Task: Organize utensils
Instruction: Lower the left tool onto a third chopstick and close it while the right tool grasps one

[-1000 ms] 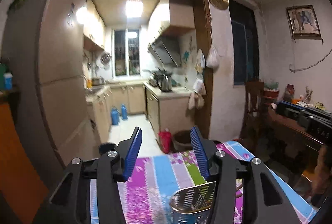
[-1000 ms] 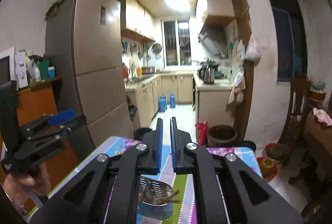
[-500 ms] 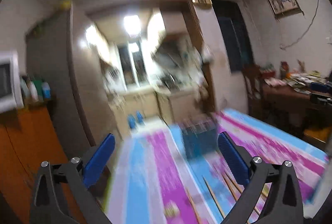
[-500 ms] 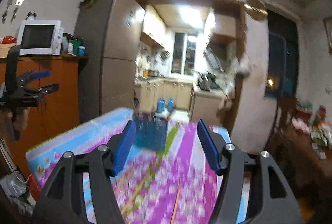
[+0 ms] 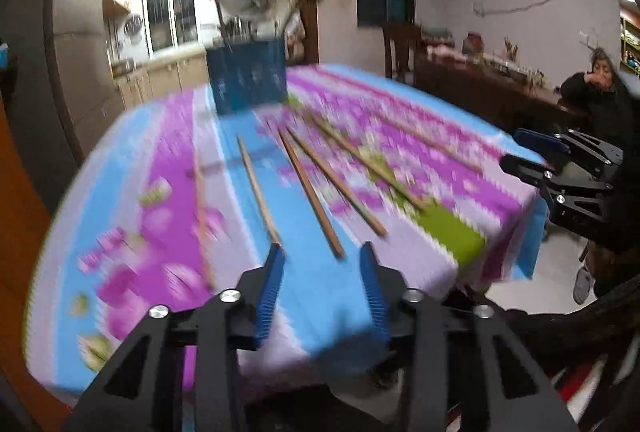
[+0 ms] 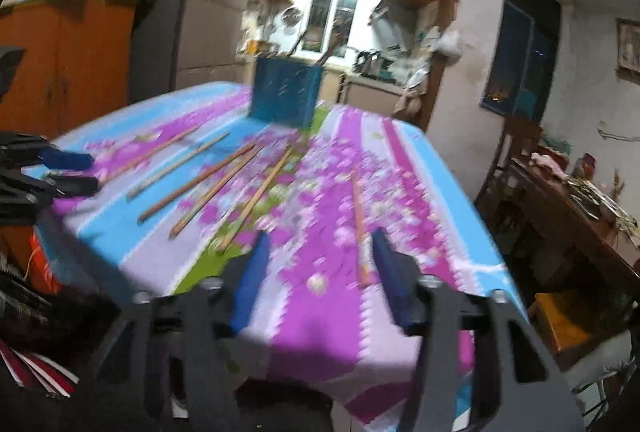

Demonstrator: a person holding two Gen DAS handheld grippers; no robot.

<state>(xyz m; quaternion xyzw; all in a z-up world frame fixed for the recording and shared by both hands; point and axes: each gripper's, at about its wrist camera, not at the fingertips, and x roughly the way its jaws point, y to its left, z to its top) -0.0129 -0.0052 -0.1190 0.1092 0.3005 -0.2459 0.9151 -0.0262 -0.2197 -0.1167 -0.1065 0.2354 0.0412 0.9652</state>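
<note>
Wooden chopsticks (image 5: pixel 310 192) lie scattered and apart across the middle of the tabletop (image 5: pixel 160 168), which wears a purple, blue and green flowered cloth. A blue utensil holder (image 5: pixel 246 80) stands upright at the far edge, with handles poking up from it; what they are is too blurred to tell. The left gripper (image 5: pixel 322 258) hangs over the near edge, its blue-padded jaws partly apart after just closing in, with nothing between them; one chopstick's near tip lies just beyond. The right gripper (image 6: pixel 318 246) sits over the near right part of the cloth, jaws likewise partly apart, having just narrowed, and empty, a lone chopstick (image 6: pixel 360 228) just ahead by its right finger
</note>
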